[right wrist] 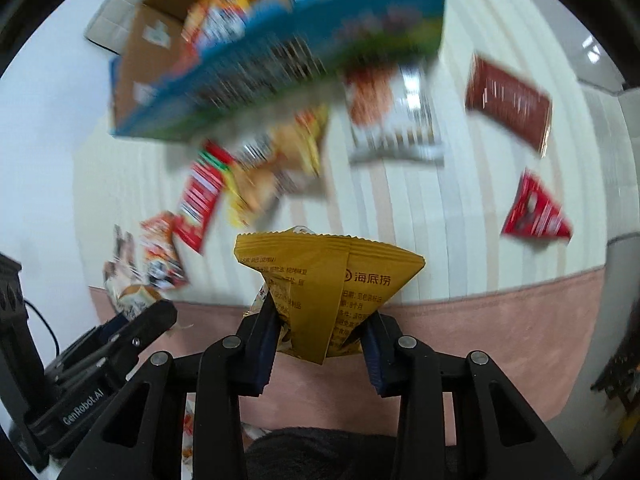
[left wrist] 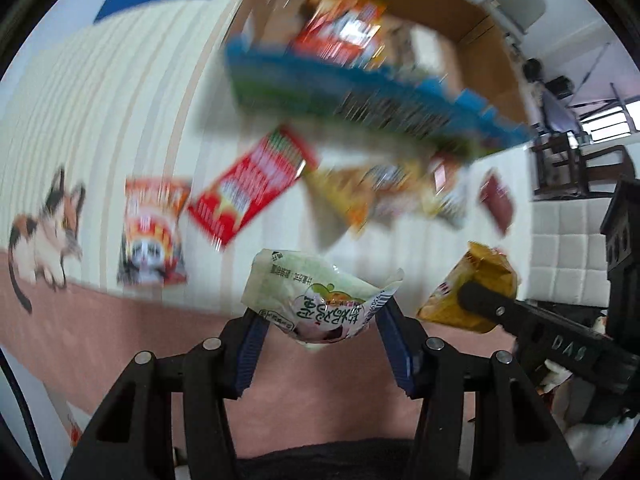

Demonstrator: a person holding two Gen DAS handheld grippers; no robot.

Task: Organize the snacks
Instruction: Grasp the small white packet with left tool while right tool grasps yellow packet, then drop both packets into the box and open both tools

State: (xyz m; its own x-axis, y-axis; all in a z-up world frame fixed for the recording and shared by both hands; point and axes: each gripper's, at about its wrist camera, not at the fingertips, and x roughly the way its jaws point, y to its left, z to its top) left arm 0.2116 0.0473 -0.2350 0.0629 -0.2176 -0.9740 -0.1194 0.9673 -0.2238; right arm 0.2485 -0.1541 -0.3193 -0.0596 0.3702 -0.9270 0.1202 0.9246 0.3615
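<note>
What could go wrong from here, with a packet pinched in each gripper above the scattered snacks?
The left gripper pinches the pale green packet only by its lower edge, so it might slip out. The right gripper crumples the yellow packet; its contents could get crushed. The two grippers sit close together, so they might collide.

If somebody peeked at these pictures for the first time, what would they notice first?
Probably the two snack packets held up close: a pale green packet pinched in the left tool, and a yellow packet pinched in the right tool. Behind them, more snacks lie scattered on a striped mat with a cat picture, near a cardboard box holding more packets.
</note>
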